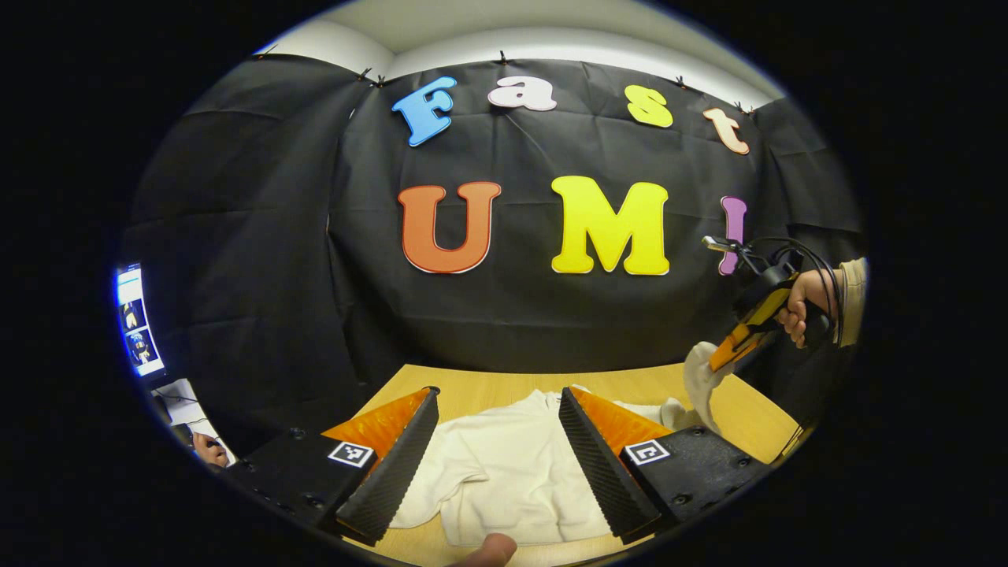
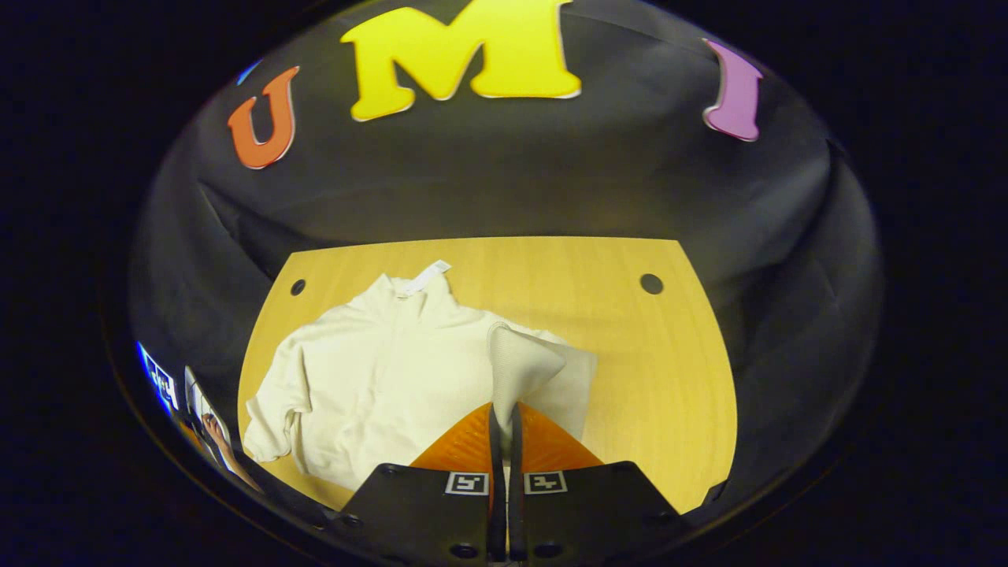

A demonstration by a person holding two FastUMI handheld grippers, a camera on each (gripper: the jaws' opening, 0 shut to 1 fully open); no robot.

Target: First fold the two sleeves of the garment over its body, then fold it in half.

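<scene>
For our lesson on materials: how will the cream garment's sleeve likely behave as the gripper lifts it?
Probably floppy: the sleeve hangs in a limp cone from the shut right gripper. Likely light, since a thin pinch holds it up. It may drag the garment across the smooth table.

Square black-and-white markers sit on both black gripper bodies; a beige sleeve (image 1: 853, 291) covers the wrist.

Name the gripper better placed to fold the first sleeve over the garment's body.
Right. The right gripper is already shut on the lifted sleeve, raised above the cream garment. The left gripper hangs open over the garment's body, holding nothing.
</scene>
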